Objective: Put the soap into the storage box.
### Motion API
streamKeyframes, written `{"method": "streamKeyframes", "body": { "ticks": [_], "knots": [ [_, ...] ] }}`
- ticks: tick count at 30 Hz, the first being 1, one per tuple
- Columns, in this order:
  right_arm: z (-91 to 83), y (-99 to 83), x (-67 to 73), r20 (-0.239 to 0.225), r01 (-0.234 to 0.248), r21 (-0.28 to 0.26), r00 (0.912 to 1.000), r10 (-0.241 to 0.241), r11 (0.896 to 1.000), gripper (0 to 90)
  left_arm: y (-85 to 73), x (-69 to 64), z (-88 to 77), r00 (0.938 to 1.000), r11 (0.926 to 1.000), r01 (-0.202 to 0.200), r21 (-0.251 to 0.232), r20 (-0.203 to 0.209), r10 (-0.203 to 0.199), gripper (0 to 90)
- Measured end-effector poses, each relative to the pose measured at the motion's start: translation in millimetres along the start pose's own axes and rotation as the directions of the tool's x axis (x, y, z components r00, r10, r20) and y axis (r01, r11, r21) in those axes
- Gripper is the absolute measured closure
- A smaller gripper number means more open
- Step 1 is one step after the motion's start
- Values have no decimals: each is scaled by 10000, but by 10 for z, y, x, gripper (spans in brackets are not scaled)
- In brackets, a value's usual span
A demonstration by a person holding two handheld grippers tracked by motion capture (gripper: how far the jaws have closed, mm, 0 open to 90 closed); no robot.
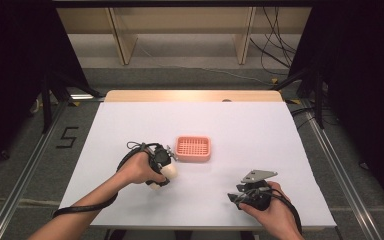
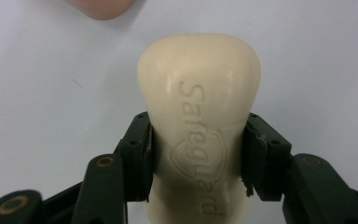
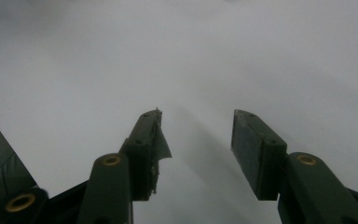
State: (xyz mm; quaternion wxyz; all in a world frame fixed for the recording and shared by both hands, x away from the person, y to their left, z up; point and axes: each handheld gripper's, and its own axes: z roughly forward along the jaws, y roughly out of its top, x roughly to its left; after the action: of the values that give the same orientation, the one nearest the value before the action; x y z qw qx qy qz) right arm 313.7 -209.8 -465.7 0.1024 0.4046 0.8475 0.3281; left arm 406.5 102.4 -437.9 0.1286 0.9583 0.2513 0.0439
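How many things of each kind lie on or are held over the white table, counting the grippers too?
Soap bar, cream, held in the left gripper: 1
Soap dish, pink, slotted: 1
Grippers, left and right gripper, the right with jaws apart and nothing between them: 2
Total: 4

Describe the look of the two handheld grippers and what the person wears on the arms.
Both are black. The left gripper and the right gripper each have two flat-padded jaws with brass-coloured pivot pins; one right pad's lining is frayed. The right one carries a grey three-cornered plate. A black cable trails from the left one. No sleeves show on the forearms.
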Motion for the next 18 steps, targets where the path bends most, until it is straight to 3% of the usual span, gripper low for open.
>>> {"method": "streamKeyframes", "body": {
  "ticks": [2,5,13,18],
  "knots": [
    [0,0,9,-52,-239,-77,9997,239,9997,534,-1,9,-10,9999,9999,-79,-80,-63,78,496],
    [11,-2,-14,76,33,-273,10000,-31,9996,533,-4,22,-32,10000,9996,94,-249,-2,-94,495],
    [-2,-1,-1,-4,-182,-11,9998,182,9998,529,1,63,-76,9997,9977,67,-673,-233,-83,496],
    [20,-12,-15,64,-37,-231,10000,39,9997,529,2,91,-84,9992,9958,196,-893,-340,-227,496]
  ]
}}
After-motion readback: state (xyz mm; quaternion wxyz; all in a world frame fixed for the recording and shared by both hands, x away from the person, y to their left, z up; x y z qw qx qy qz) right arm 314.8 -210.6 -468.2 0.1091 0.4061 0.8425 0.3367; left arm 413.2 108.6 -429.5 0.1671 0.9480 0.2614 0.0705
